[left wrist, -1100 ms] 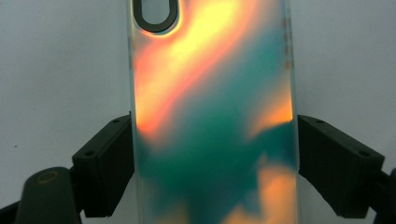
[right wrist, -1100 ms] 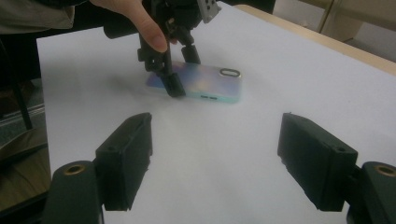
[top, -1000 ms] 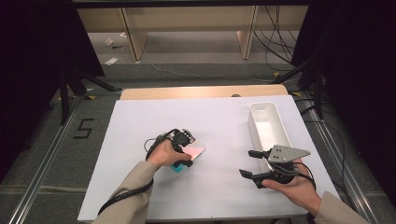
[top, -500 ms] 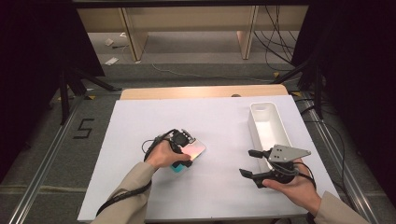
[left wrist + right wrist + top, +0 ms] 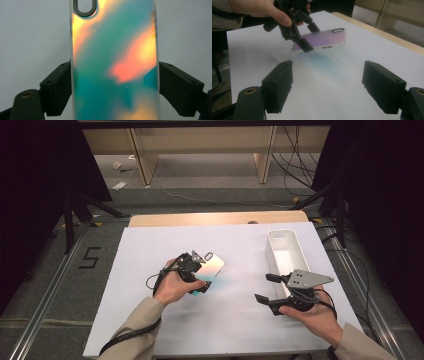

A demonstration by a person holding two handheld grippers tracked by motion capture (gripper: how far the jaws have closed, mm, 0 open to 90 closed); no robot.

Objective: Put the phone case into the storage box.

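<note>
While the left gripper clamps a phone case above the white sheet, the right gripper gapes empty beside the white bin; dark curtains flank the sheet.

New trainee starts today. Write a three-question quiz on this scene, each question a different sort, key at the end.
1. True or false: the left gripper holds the phone case clear of the table.
2. Multiple choice: what lies between the jaws of the right gripper? A) the phone case B) the white bin C) nothing
3. Short answer: on which side of the table, by the person's own sides, does the white bin stand?

Key:
1. True: the jaws clamp its long edges, and the right gripper view shows it lifted above its shadow.
2. C: the jaws stand open over bare table.
3. The right side.
</note>
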